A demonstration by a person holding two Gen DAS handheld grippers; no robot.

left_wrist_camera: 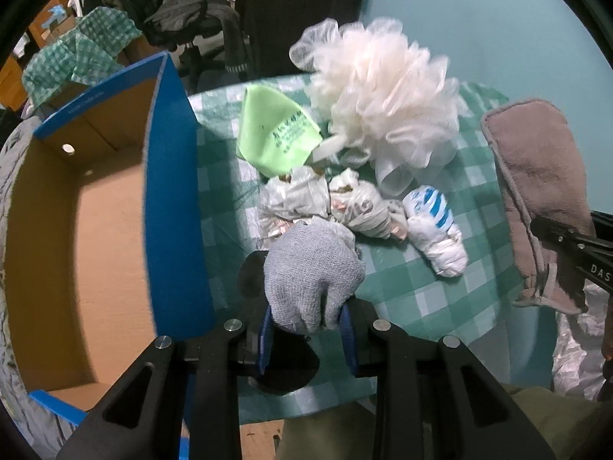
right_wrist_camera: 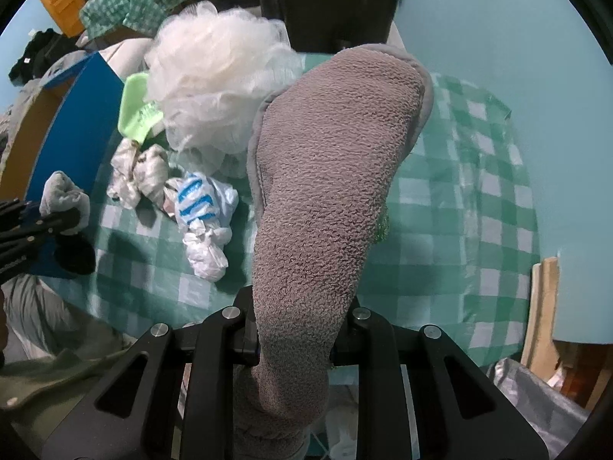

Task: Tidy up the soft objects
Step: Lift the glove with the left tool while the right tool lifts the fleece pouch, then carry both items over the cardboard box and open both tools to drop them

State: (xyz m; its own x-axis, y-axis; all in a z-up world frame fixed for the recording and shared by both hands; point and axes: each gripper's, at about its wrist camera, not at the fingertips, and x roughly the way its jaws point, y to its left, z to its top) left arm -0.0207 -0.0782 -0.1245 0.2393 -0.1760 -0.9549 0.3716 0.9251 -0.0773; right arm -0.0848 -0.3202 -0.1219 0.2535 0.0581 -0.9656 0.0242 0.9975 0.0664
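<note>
My left gripper is shut on a grey knitted cloth and holds it above the near edge of the round table, next to the open cardboard box. My right gripper is shut on a long brown-grey terry mitt, held up over the table; the mitt also shows in the left wrist view. On the table lie a white mesh bath pouf, a light green cloth and knotted plastic bags.
The table has a green checked cover. The blue-sided box stands at its left. An office chair with dark clothes and a checked cloth are behind. Wooden boards lean at the right.
</note>
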